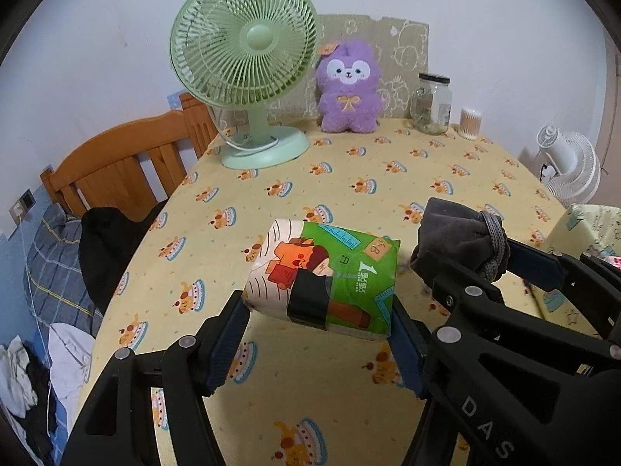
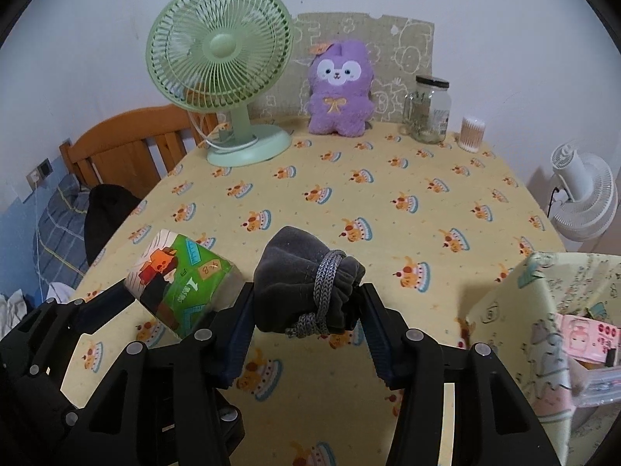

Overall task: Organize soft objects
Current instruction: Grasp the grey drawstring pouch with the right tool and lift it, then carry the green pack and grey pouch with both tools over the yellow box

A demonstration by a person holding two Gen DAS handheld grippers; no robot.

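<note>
Two handheld grippers each carry a soft item above a table covered in a yellow cloth (image 1: 349,178) printed with cartoon dogs and cakes; the left gripper (image 1: 316,334) pinches a green-and-white tissue pack (image 1: 322,275) between its two blue-padded fingers, the pack tilted and lifted off the cloth at the near middle of the table; the right gripper (image 2: 306,318) clamps a dark grey drawstring pouch (image 2: 302,283), its neck bound with a grey braided cord (image 2: 326,279), just to the right of the tissue pack; in the left wrist view the pouch (image 1: 454,240) appears beside the pack's right edge, close but apart.

At the far edge of the table a purple plush toy (image 2: 339,89) sits upright against a beige patterned board (image 2: 403,50); a pale green desk fan (image 2: 221,77) stands to its left; to its right stand a clear glass jar (image 2: 427,110) with a dark lid and, further right, a small tub of cotton swabs (image 2: 472,134).

At the near right, a fabric storage box (image 2: 504,306) printed with pastel cartoons stands open, with pink packets (image 2: 586,334) showing inside; beyond the table's left side are a wooden bed frame (image 2: 128,143) and checked bedding (image 1: 54,256); a white fan (image 2: 586,194) stands at the far right.
</note>
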